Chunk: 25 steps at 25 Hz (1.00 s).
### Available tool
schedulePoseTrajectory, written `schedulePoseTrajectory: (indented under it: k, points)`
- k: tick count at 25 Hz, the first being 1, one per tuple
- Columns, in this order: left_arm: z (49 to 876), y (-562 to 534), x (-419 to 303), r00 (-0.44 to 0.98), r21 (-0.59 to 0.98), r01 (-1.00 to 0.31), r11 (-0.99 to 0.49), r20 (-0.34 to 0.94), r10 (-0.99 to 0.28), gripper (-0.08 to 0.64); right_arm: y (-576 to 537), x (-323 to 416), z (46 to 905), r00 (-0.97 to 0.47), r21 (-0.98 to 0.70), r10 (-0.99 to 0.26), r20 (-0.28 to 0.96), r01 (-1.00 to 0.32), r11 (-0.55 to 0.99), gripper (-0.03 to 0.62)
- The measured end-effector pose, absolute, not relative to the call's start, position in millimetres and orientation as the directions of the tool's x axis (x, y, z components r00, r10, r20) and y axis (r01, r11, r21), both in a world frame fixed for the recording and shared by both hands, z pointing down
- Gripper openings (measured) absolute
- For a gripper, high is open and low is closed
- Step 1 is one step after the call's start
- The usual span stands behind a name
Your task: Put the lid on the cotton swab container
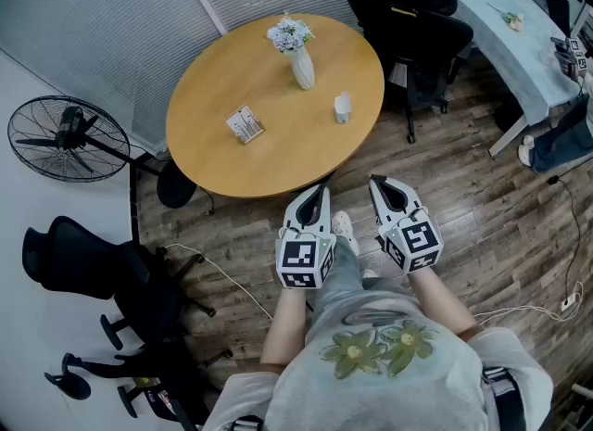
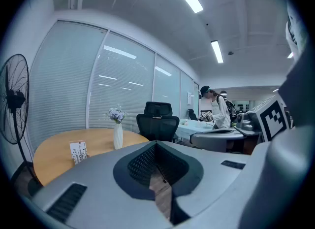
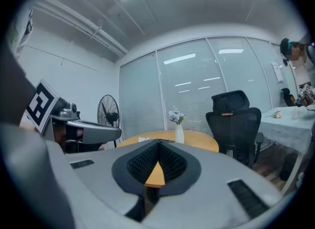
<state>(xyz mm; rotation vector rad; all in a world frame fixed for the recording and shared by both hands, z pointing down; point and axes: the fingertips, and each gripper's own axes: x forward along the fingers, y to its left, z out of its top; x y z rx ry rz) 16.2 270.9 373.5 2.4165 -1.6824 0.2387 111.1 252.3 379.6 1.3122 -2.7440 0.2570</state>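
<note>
The person point(image 1: 389, 364) holds both arms forward from the body, with the 2 claws side by side over the wooden floor point(image 1: 500, 225), just short of the near edge of the round tabletop point(image 1: 213, 105). The left claw point(image 1: 321, 190) and the right claw point(image 1: 374, 181) point toward the tabletop, tipped slightly downward, their marker cubes toward the body. Each is clenched, jaws pressed together with nothing between them.

The cotton swab container point(image 1: 343, 107), a small white cylinder, stands upright near the right edge of the tabletop, well apart from both claws. Whether its lid is on cannot be told. A white vase point(image 1: 303, 69) holding pale flowers point(image 1: 289, 34) stands near the far edge. A small printed card point(image 1: 245, 124) sits left of centre.
</note>
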Motion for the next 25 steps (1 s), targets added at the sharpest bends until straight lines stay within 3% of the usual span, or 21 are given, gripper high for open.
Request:
schedulePoseTrajectory:
  k: [25]
  points:
    - [388.1,128.7,-3.8,0.343,0.064,-0.939,-0.338,0.261,-0.902,0.003,106.4,80.8,390.5,-0.646,-0.103,-0.736,0.203,-0.761,0.640,-0.002]
